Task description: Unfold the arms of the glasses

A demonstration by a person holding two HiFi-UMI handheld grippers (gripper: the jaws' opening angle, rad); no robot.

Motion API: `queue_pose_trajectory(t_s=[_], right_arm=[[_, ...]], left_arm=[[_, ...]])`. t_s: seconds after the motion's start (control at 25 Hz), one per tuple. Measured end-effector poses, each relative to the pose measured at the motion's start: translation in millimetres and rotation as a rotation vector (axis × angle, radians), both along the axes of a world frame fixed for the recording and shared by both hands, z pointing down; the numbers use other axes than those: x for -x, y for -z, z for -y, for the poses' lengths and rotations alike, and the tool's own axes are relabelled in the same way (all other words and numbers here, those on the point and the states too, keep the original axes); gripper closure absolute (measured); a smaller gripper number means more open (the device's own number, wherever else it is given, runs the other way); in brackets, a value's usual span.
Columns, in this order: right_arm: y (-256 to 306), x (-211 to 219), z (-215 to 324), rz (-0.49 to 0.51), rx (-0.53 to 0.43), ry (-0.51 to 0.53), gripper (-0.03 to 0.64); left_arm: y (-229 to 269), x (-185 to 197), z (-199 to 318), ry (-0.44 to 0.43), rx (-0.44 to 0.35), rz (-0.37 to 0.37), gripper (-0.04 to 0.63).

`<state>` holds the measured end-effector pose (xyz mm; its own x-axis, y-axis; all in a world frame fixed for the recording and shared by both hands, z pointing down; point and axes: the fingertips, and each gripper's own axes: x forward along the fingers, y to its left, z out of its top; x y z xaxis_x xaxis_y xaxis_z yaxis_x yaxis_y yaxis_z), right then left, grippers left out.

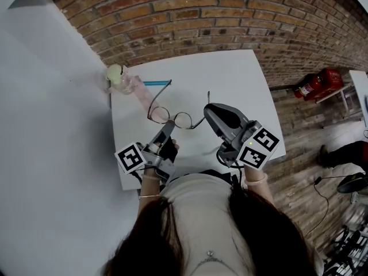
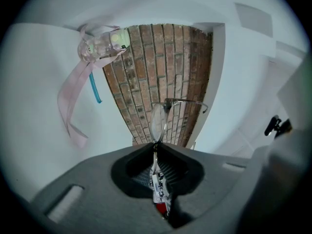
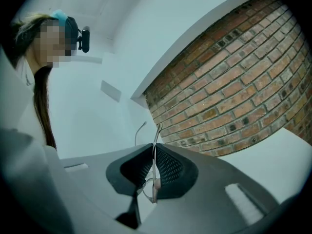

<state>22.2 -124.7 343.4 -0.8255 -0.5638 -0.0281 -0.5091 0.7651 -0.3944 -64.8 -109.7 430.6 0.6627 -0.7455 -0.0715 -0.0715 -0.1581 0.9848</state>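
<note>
Thin-rimmed glasses point(image 1: 171, 118) hang above the white table point(image 1: 230, 79), held between both grippers. My left gripper point(image 1: 168, 129) is shut on the frame at its left end; in the left gripper view the jaws point(image 2: 156, 147) pinch the frame, with one lens point(image 2: 158, 121) and an arm point(image 2: 187, 101) sticking out beyond them. My right gripper point(image 1: 208, 114) is shut on the right arm of the glasses, which rises upward past it. In the right gripper view that thin arm point(image 3: 156, 133) runs between the closed jaws point(image 3: 152, 147).
A pink translucent case with a ribbon point(image 1: 127, 83) and a blue stick point(image 1: 156, 83) lie at the table's far left corner, also seen as the case point(image 2: 100, 45). A brick wall point(image 1: 230, 16) stands behind. Red extinguishers point(image 1: 317, 85) sit on the wooden floor, right.
</note>
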Motion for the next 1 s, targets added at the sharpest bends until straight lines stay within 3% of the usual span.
queue_pose_trajectory(t_s=[1.0], right_arm=[[-0.7,5.7,-4.9,-0.008,-0.008,0.034,0.581]], left_arm=[[-2.1,2.0,1.8,0.014,0.004,0.001,0.574]])
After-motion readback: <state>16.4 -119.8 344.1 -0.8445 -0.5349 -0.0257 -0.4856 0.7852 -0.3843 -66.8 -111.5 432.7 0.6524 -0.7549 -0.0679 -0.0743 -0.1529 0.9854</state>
